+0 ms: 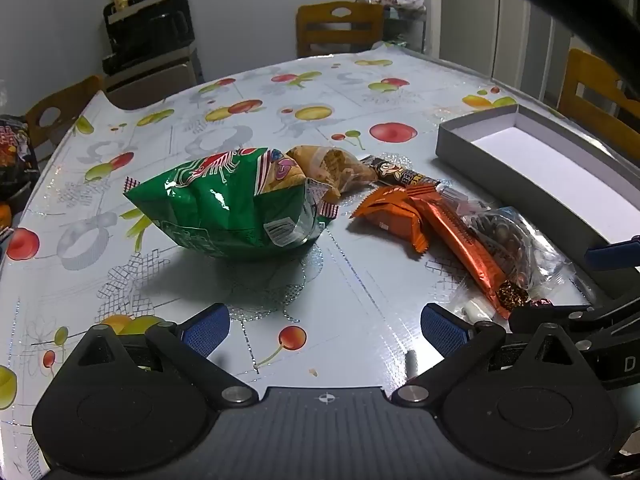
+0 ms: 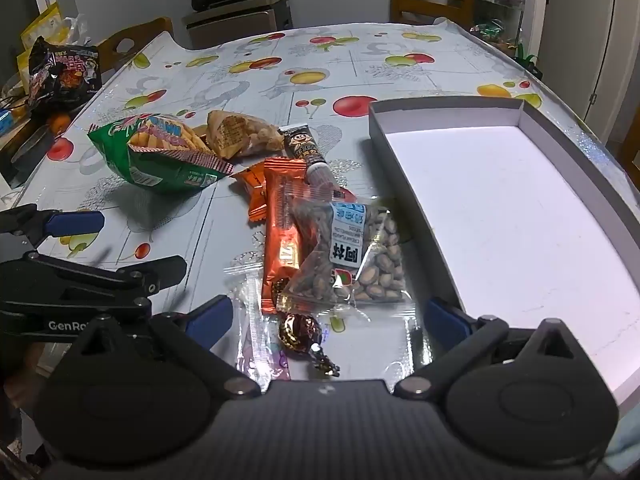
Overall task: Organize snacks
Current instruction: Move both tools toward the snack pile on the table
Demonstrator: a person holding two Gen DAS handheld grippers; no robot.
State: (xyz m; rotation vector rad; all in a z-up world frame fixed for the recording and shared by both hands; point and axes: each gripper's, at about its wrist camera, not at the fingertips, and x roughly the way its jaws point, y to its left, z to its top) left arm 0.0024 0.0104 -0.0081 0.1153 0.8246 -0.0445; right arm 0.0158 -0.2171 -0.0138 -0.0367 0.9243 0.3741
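Both grippers, left (image 1: pixel 325 330) and right (image 2: pixel 328 322), hover with jaws wide open and empty. The snacks lie heaped mid-desk, just left of the empty box (image 2: pixel 500 216). The seed bag (image 2: pixel 360 256) overlaps the orange bar (image 2: pixel 280 232), so a pinch may drag both. The round candy (image 2: pixel 301 330) could roll, and the puffy green bag (image 1: pixel 236 204) may slip free.

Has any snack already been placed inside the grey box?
No, the grey box shows only its bare white floor, while the seed bag and other snacks lie on the table beside it.
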